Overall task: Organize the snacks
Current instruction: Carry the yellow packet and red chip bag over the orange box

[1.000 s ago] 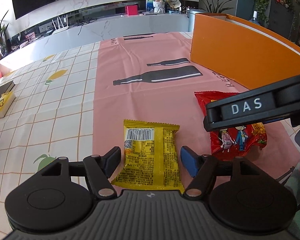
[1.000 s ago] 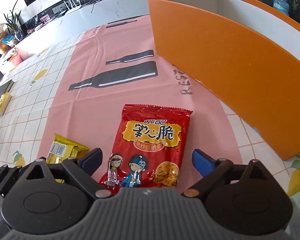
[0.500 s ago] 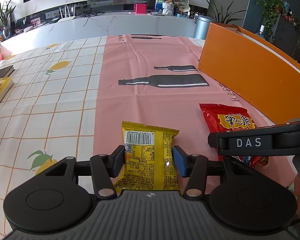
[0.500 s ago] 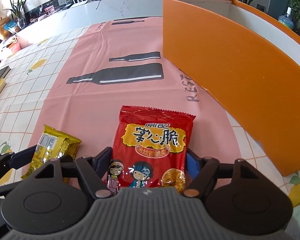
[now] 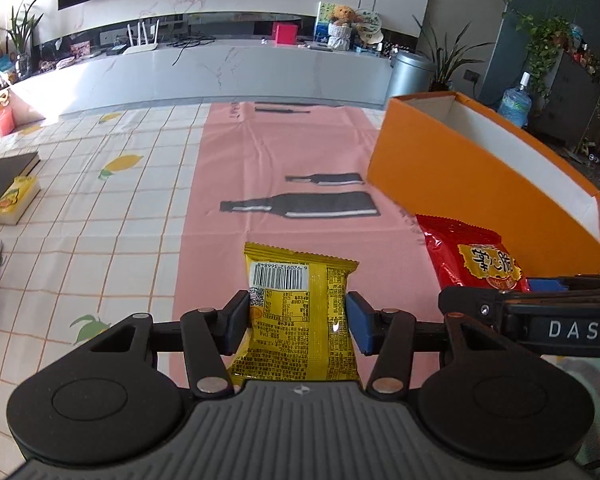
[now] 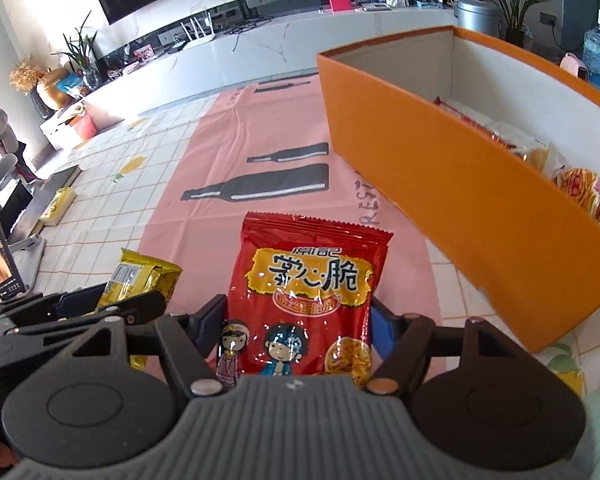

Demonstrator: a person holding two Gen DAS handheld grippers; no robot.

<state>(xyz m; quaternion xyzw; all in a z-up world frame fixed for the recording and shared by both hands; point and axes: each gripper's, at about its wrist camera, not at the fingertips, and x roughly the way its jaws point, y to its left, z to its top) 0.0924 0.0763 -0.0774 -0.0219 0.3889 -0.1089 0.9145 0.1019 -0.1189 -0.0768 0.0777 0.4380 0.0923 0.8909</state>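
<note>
- Clamping the yellow snack packet [image 5: 300, 320] by its two side edges, the left gripper [image 5: 298, 322] sits at lower centre of the left wrist view, barcode side of the packet facing up.
- Only this view shows the barcode; in the right wrist view the yellow packet [image 6: 140, 280] is a crumpled corner at left, partly behind the left gripper's [image 6: 112, 306] black fingers.
- The right gripper [image 6: 298, 330] pinches the red snack packet [image 6: 304, 296] at lower centre of its own view, printed front up.
- The left view shows just the red packet's [image 5: 472, 256] upper part, at right.
- The orange box [image 6: 460, 184] fills the right side; only the right view looks inside, where more snack bags [image 6: 540, 160] lie.
- Both views show the pink mat [image 5: 284, 152] beneath.
</note>
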